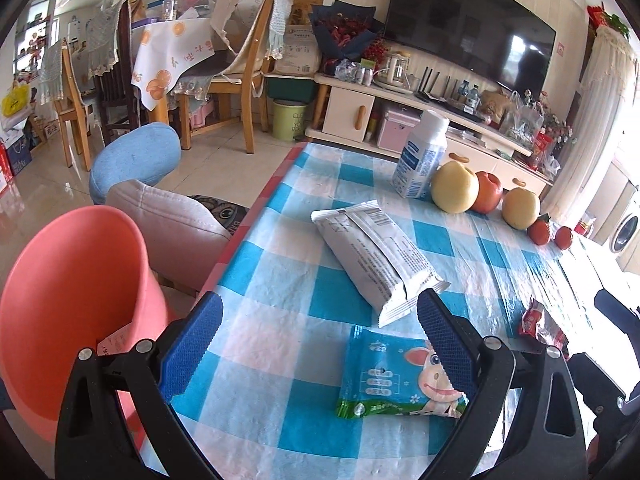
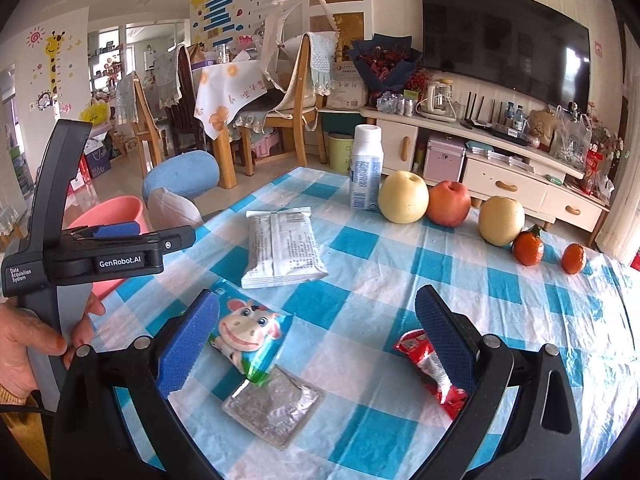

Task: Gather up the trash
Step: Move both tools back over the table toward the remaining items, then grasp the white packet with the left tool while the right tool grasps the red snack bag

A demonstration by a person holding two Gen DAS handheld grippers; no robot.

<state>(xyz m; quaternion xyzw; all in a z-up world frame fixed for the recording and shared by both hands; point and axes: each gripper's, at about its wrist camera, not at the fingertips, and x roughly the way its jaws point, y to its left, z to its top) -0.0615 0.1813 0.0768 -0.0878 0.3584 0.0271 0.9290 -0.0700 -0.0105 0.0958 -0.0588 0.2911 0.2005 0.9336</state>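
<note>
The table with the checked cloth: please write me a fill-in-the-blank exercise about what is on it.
1. The white bottle stands ____ on the table.
2. The pink bin is beside the table, on the ____ tongs' side.
3. The silver foil packet lies between the right tongs' ____ fingers.

Missing words: upright; left; open

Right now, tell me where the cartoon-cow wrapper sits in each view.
Left wrist: cow wrapper lies flat low in the centre, between the open left gripper fingers.
Right wrist: cow wrapper is lower left, beside the right gripper's left finger.
Shared landmark: the white snack packet just beyond it.
</note>
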